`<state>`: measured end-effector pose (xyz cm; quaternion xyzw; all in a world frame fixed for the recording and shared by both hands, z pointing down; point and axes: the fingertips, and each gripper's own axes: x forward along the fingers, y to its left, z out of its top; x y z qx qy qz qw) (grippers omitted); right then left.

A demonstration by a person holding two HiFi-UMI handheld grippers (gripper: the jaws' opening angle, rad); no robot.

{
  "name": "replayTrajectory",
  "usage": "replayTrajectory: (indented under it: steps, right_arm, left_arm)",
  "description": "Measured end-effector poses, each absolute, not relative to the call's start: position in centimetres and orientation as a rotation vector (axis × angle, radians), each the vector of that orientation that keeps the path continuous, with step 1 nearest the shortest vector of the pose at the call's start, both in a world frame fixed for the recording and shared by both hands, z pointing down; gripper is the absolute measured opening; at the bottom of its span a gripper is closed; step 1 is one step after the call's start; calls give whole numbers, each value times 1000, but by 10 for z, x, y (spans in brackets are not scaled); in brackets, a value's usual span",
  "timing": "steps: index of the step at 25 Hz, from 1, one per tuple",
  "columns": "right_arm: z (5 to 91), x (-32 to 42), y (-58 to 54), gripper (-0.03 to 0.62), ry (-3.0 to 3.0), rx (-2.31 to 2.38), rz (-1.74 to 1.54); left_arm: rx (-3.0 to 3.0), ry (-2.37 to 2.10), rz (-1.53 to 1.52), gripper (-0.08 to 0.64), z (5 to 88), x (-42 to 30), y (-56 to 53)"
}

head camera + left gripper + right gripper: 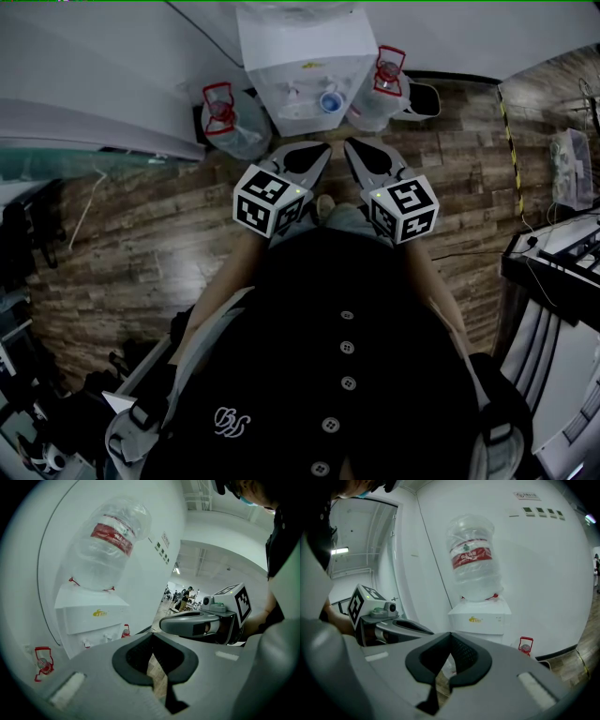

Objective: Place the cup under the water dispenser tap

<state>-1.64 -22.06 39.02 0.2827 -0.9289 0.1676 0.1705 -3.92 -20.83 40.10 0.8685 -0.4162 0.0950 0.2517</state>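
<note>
The white water dispenser (298, 52) stands against the wall straight ahead, with a large bottle (105, 541) upside down on top. A small blue cup (330, 100) sits on its front ledge by the taps. My left gripper (312, 157) and right gripper (364, 156) hover side by side over the wood floor, a short way in front of the dispenser and pointing at it. Both are shut with nothing between the jaws. The dispenser (478, 618) shows above the right gripper (451, 633); the left gripper (152, 634) sees it further left. No cup shows in either gripper view.
Spare water bottles with red handles lie on the floor left (228, 117) and right (382, 86) of the dispenser. A black bin (425, 99) stands at the right. A yellow-black floor strip (512, 150) and a desk with equipment (558, 253) lie further right.
</note>
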Motion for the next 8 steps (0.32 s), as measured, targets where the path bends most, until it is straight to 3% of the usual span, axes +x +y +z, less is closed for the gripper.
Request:
replayTrajectory:
  steps: [8]
  right_arm:
    - [390,-11,-225,0,-2636,832,485]
  left_arm:
    - [2360,-1126,250,3,403,-37,-209]
